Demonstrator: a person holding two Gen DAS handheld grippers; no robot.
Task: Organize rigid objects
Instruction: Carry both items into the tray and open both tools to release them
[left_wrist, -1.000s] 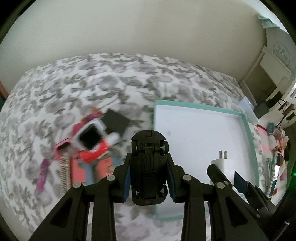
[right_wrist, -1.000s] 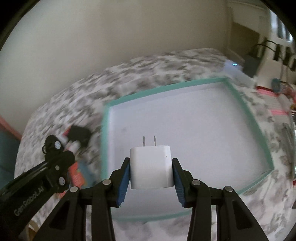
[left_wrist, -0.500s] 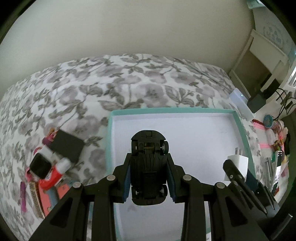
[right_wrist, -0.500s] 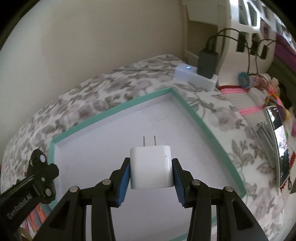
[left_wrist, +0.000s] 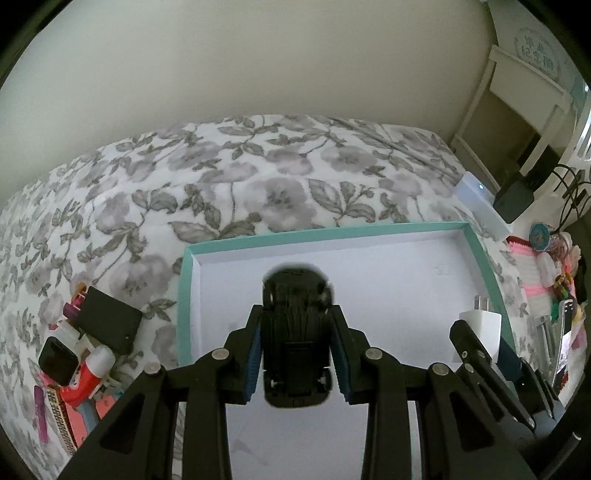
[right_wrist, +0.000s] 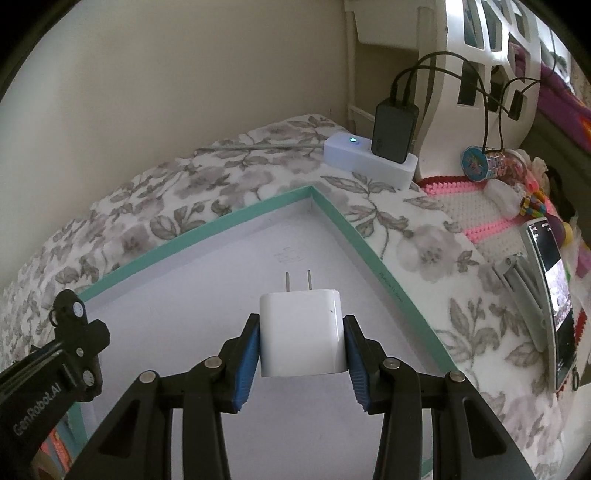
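My left gripper (left_wrist: 296, 354) is shut on a black toy car (left_wrist: 295, 332), held underside up over the white floor of a teal-rimmed box lid (left_wrist: 325, 233). My right gripper (right_wrist: 302, 347) is shut on a white wall charger (right_wrist: 301, 332) with two prongs pointing away, also above the box floor near its far right corner (right_wrist: 312, 190). In the left wrist view the charger (left_wrist: 480, 328) and the right gripper's black body show at the right. The left gripper's body (right_wrist: 70, 347) shows at the left of the right wrist view.
Left of the box lie a black square block (left_wrist: 109, 319), a red-and-white toy (left_wrist: 74, 365) and small pink items on the floral bedspread (left_wrist: 258, 177). A white power strip (right_wrist: 369, 157) with a black adapter, a pink knitted mat (right_wrist: 480, 206) and a phone (right_wrist: 550, 295) sit to the right.
Both grippers have moved to the right over the box, carrying the car and the charger. The toy pile slid to the left edge; the power strip and phone came into the right wrist view.
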